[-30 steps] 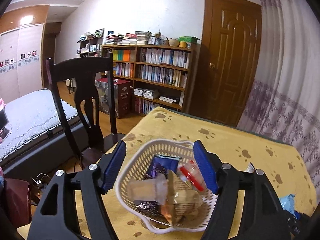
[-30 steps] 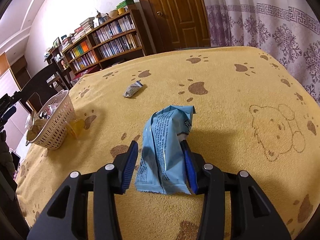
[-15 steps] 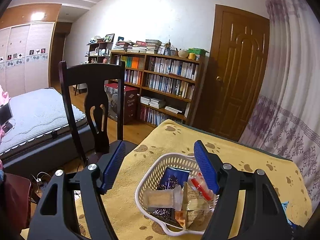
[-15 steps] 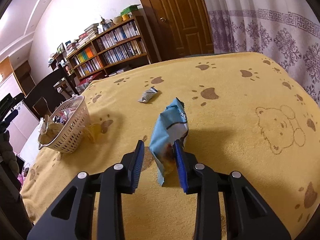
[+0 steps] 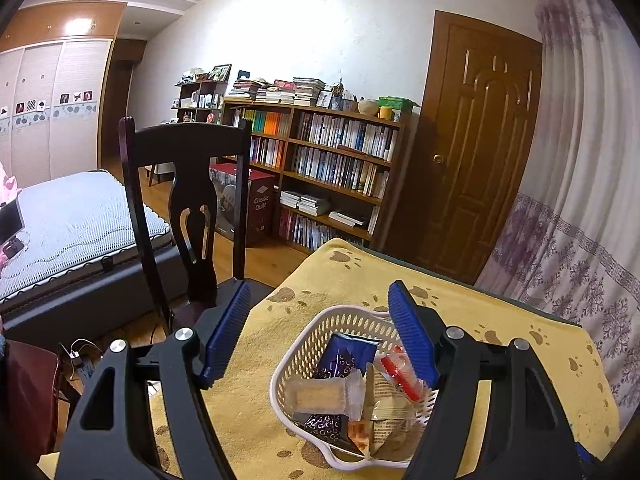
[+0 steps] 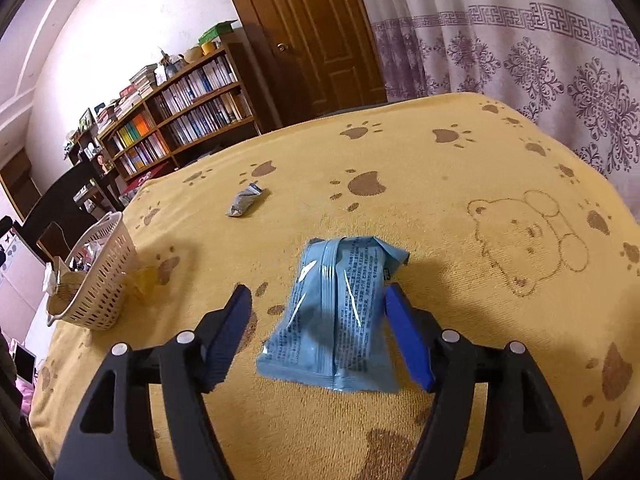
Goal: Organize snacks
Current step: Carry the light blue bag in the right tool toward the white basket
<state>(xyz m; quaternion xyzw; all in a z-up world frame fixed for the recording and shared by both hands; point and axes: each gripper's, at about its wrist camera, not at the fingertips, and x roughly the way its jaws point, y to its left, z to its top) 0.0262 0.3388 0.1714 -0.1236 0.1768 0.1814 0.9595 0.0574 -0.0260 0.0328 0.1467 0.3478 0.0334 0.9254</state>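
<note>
A white lattice basket (image 5: 304,336) holds several wrapped snacks, among them a dark blue packet (image 5: 352,356) and a clear-wrapped biscuit (image 5: 320,394). My left gripper (image 5: 319,292) hovers open above the basket's left side, holding nothing. In the right wrist view a light blue snack packet (image 6: 336,312) lies flat on the yellow paw-print tablecloth (image 6: 440,184). My right gripper (image 6: 318,291) stands open around it, the packet's edge close to the right finger. The basket (image 6: 100,276) stands at the far left of the table. A small grey packet (image 6: 245,202) lies farther back.
A small yellow wrapped item (image 6: 146,280) lies against the basket's right side. A dark wooden chair (image 5: 188,184) stands at the table's left edge, with a bed (image 5: 72,220) beyond. A bookshelf (image 5: 332,160), a door (image 5: 476,152) and a curtain (image 6: 540,60) border the room.
My right gripper squeezed the blue packet upright half a second ago and has since opened; the packet lies flat again. My left gripper has pulled up and back from the basket.
</note>
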